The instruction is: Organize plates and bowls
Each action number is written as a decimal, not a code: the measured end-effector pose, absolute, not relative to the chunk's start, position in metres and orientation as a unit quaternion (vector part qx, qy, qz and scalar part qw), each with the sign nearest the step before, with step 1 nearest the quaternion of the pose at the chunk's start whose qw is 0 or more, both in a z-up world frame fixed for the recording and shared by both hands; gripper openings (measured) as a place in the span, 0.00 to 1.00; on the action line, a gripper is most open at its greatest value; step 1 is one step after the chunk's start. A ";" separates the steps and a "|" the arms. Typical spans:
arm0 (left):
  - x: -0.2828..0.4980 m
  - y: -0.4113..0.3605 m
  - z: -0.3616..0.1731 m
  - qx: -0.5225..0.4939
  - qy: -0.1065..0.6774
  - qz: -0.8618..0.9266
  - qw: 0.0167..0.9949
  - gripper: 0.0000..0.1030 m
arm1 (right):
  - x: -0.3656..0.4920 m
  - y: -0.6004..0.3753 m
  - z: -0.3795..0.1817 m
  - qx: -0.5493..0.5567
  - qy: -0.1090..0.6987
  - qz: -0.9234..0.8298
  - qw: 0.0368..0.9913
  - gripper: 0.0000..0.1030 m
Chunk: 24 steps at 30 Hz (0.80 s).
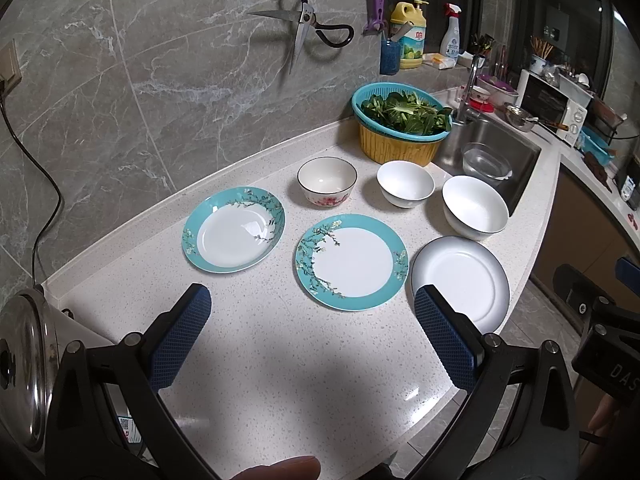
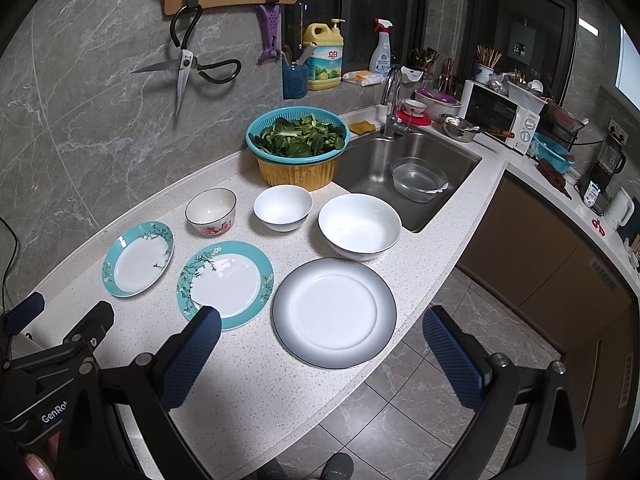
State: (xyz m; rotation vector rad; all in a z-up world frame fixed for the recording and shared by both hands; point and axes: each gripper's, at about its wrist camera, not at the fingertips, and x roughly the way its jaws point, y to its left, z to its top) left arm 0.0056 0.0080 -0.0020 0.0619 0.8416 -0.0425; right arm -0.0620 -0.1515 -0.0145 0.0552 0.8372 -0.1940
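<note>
1. Three plates lie flat on the pale speckled counter [image 2: 260, 380], none touching. In the right wrist view, a gray-rimmed plate [image 2: 334, 312] sits at center, a teal flat plate [image 2: 225, 284] just left of it, and a teal deep plate [image 2: 138, 258] further left.
2. Behind them stand three bowls in a row, upright and apart: a pink-flowered bowl [image 2: 211, 212] at left, a small white bowl [image 2: 283, 207] in the middle, a large white bowl [image 2: 359, 226] at right near the sink [image 2: 372, 160].
3. The left gripper [image 1: 312, 332] hovers over bare counter in the lower part of its view, fingers spread wide, gripping nothing.
4. The right gripper [image 2: 320, 354] hangs over the near edge of the gray-rimmed plate, fingers likewise wide apart and empty.
5. A basket of greens [image 2: 298, 140] sits behind the bowls, upper center.
6. Scissors [image 2: 184, 68] hang on the marble wall, upper left.
7. A metal pot lid [image 1: 24, 364] shows at the lower left of the left wrist view.
</note>
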 end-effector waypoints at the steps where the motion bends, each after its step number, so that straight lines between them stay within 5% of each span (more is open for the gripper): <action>1: 0.006 0.009 -0.002 0.030 0.409 -0.021 0.912 1.00 | -0.062 -0.153 -0.013 0.027 0.406 -0.094 0.909 1.00; 16: 0.009 0.005 -0.024 0.020 0.422 -0.042 0.905 1.00 | -0.051 -0.154 -0.023 0.033 0.413 -0.097 0.905 1.00; 24: 0.031 0.016 -0.107 -0.071 0.521 -0.096 0.845 1.00 | -0.058 -0.198 -0.057 0.123 0.422 -0.034 0.897 1.00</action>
